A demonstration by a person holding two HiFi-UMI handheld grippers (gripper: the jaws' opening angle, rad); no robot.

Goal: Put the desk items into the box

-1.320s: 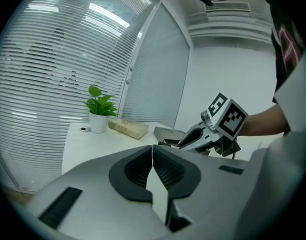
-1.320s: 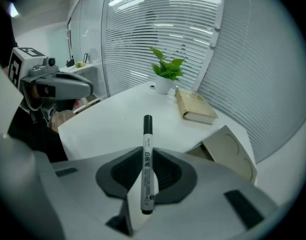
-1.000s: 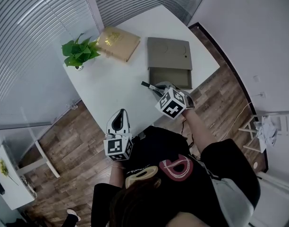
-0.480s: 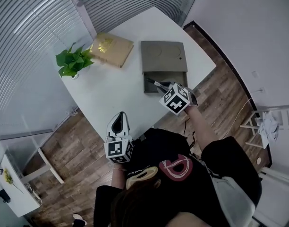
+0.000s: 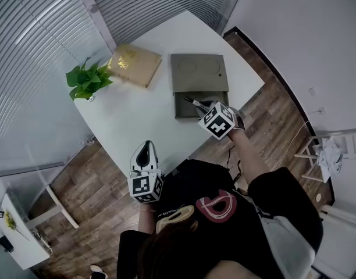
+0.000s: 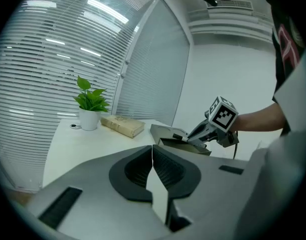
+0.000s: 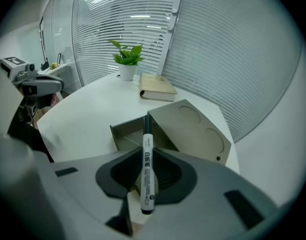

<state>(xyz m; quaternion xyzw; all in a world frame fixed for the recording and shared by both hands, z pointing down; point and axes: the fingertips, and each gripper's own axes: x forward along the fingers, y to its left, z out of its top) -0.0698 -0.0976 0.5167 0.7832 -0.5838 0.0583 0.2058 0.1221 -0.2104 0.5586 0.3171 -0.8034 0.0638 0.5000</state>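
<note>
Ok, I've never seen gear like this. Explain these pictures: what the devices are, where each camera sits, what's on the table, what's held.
No robot here: a person holds a two-jaw gripper in each hand. The head view looks down from a camera on the person's head; the two gripper views come from cameras riding on each gripper, looking along its jaws. On the white table stand a potted plant, a book and a grey box with its open tray facing the person. The right gripper clamps a marker pen over that tray. The left gripper is shut and empty, by the table's near edge.
</note>
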